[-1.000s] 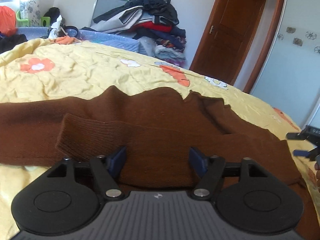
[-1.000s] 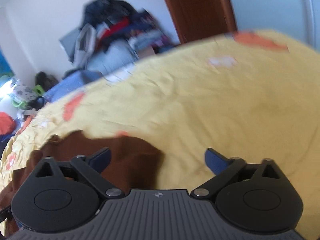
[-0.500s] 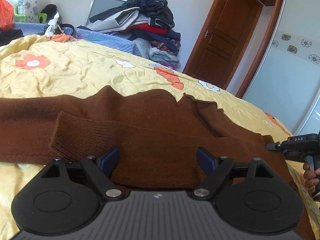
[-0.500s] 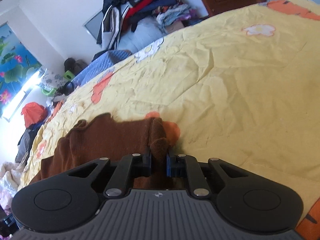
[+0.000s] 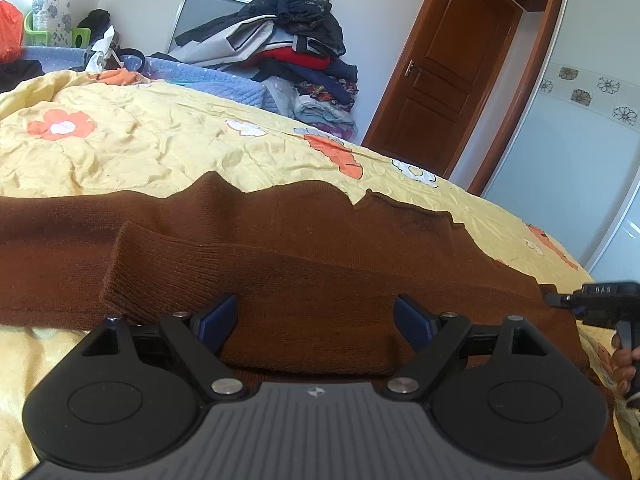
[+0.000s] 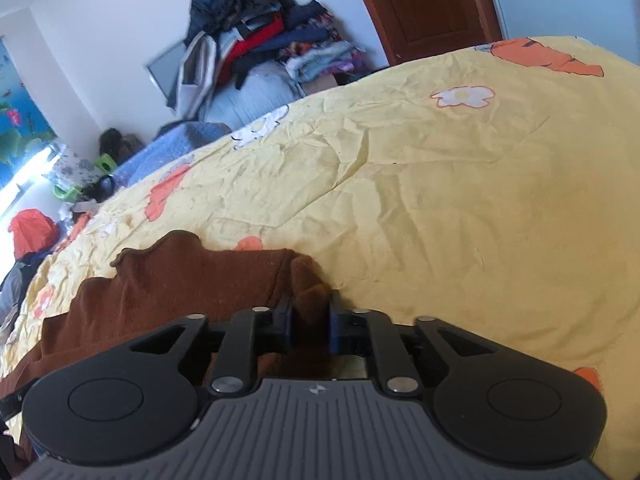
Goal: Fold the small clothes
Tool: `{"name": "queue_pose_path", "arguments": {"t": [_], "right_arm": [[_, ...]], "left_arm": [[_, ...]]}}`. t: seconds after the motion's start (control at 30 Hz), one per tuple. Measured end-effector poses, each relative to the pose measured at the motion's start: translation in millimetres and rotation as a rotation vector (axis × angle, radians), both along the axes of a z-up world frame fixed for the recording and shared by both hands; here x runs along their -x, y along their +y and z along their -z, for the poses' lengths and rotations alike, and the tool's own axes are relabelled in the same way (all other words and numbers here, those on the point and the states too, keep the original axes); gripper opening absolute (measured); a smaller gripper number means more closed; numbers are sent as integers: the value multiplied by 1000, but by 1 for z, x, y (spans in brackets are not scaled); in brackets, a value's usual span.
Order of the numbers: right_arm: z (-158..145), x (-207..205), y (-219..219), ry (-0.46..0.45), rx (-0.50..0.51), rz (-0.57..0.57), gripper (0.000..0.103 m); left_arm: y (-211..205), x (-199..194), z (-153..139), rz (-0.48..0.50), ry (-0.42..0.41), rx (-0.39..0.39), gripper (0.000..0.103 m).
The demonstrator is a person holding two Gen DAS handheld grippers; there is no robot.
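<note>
A bunched corner of the brown sweater [image 6: 192, 280] is pinched between the opening jaws of the right gripper [image 6: 311, 326], likely for folding, while the left gripper [image 5: 316, 320] is held spread wide over the cloth, gripping nothing.

we see a yellow flowered bedsheet [image 5: 160, 148], a heap of clothes [image 5: 288, 40] by the wall, and a brown wooden door [image 5: 444, 76].

Black tool [image 5: 316, 316], blue pads [image 5: 219, 316], ribbed grey body, silver screws.
</note>
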State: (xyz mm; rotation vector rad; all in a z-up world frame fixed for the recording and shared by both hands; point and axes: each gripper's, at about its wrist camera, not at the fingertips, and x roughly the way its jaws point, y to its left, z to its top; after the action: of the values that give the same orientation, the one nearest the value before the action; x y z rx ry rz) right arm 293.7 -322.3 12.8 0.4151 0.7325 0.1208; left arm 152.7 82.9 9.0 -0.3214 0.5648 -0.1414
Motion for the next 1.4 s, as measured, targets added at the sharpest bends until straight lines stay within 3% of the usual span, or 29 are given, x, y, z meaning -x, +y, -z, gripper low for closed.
{"name": "queue_pose_path", "arguments": {"t": [0.07, 0.1, 0.17, 0.23, 0.33, 0.43, 0.5, 0.6, 0.67, 0.77, 0.8, 0.93, 0.97, 1.03, 1.1, 1.17, 1.2, 1.3, 1.37, 1.4], "right_arm": [[-18, 4, 16, -45, 105, 93, 63], [-28, 8, 26, -117, 132, 101, 65], [-42, 9, 52, -191, 83, -8, 70], [-45, -3, 88, -186, 26, -147, 80], [-28, -36, 145, -99, -27, -301, 81], [1, -71, 178, 12, -34, -334, 82], [6, -78, 187, -82, 67, -323, 83], [-1, -85, 196, -46, 152, -285, 84], [-13, -67, 195, -30, 141, -244, 84], [-23, -9, 178, -136, 12, -289, 102], [-23, 9, 172, -151, 0, -305, 103], [6, 50, 161, -106, 112, -318, 103], [12, 60, 158, -157, 145, -336, 103], [12, 64, 154, -173, 116, -330, 103], [13, 64, 156, -170, 122, -323, 103], [13, 64, 162, -167, 153, -327, 103], [12, 64, 163, -166, 163, -329, 103], [12, 65, 161, -169, 146, -327, 103], [13, 66, 157, -172, 116, -322, 103], [13, 66, 154, -173, 103, -320, 103]], "left_arm": [[0, 0, 0, -2, 0, 2, 87], [0, 0, 0, -3, -1, 4, 87], [0, 0, 0, -6, -1, 5, 88], [-1, 0, 0, -8, -1, 2, 88], [-2, 0, 0, -13, -3, 0, 88], [-1, -1, 0, -13, -3, 5, 88], [-1, -1, 1, -7, -3, 14, 90], [0, -1, 1, -4, -3, 13, 91], [-1, -1, 0, -7, -1, 0, 91], [1, 13, -11, -60, -18, -64, 91], [6, 24, -16, -83, -34, -79, 91], [65, 72, -28, -218, -71, -5, 92], [88, 80, -30, -277, -57, 22, 92], [141, 94, -34, -428, -30, 91, 92], [204, 108, -35, -639, -9, 184, 92], [264, 123, -29, -849, 10, 321, 91], [290, 129, -24, -910, 13, 398, 91], [337, 128, -10, -930, 34, 504, 91], [350, 125, -5, -933, 21, 496, 89], [352, 123, -3, -932, 25, 480, 81]]}}
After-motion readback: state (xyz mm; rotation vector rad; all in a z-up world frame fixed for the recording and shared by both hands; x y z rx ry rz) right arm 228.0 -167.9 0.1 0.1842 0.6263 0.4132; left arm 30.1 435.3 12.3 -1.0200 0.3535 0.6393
